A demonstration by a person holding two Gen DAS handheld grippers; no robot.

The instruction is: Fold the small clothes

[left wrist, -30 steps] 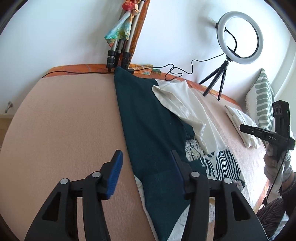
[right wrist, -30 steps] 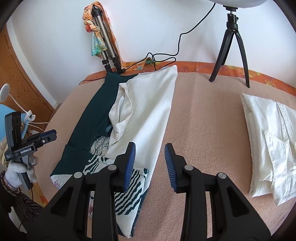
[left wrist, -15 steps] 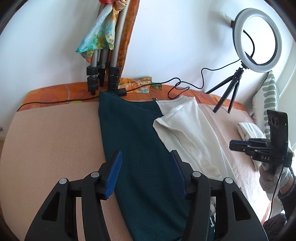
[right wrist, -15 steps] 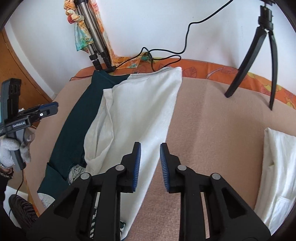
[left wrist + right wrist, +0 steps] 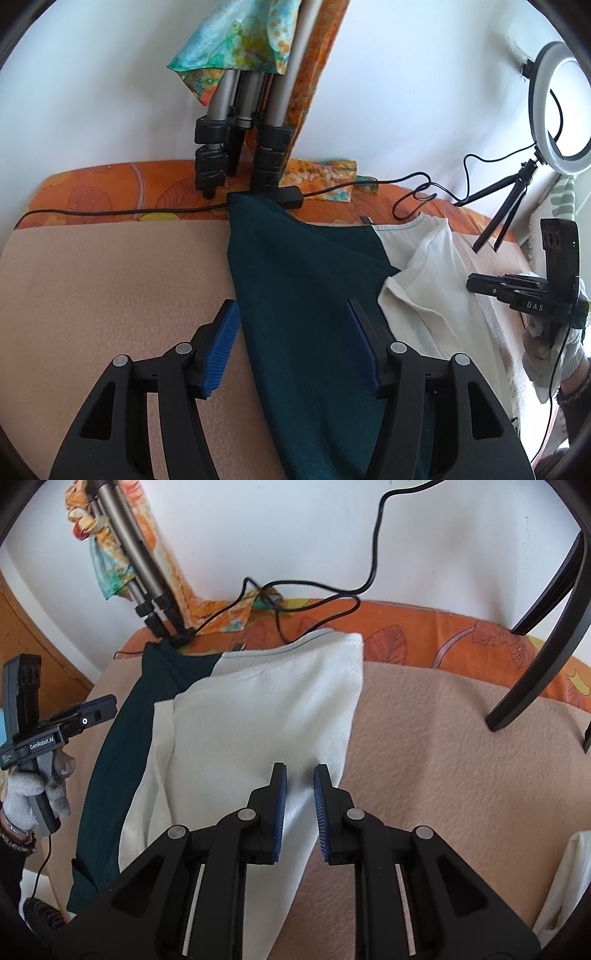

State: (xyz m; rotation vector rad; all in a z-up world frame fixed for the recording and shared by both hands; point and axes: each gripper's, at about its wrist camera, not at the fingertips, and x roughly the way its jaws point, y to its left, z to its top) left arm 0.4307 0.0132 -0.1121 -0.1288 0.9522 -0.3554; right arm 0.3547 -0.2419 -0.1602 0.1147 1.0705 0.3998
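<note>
Left tool (image 5: pixel 291 347), blades apart, hovers over the dark green garment (image 5: pixel 306 295); right tool (image 5: pixel 300 805), narrowly apart, straddles the white garment (image 5: pixel 258 716) overlapping it. Both look light and limp: pinch hems or corners.

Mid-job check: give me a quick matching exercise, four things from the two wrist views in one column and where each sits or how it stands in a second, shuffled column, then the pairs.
Things:
1. dark green garment
2. cream white garment
3. left gripper
4. right gripper

States or places:
A. fingers narrowly apart over the right edge of a pale cloth
B. lies partly over the green cloth, on its right side
C. fingers wide apart, straddling the left edge of a dark cloth
D. stretches from the folded silver tripod legs toward the camera on the peach blanket

Pairs: 1-D, 2-B, 3-C, 4-A
</note>
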